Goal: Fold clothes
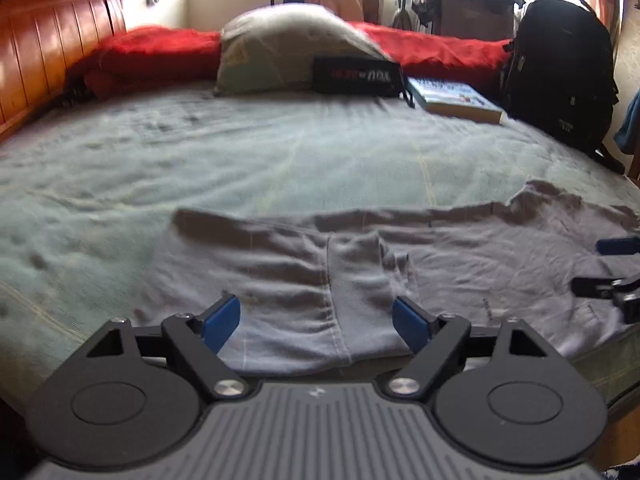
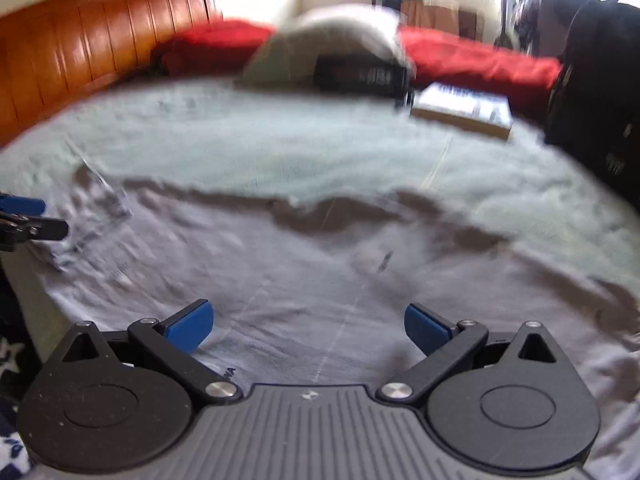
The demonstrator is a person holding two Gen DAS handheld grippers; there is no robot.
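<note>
Left gripper [image 1: 316, 322] and right gripper [image 2: 308, 326], jaws spread wide and empty, angled down over grey T-shirt [image 1: 360, 264] lying flat at near edge of bed [image 1: 240, 152]. Beyond: pillow [image 1: 280, 44], book [image 1: 456, 100], black backpack [image 1: 560, 72].

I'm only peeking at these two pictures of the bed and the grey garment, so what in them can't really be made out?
- Grey garment: its near and right edges are cut off by the left tongs and the left wrist view's border.
- Print on the black pouch: too blurred to read.
- Book cover: smeared by motion blur in the right wrist view.
- Right tongs: mostly cropped in the left wrist view.
</note>
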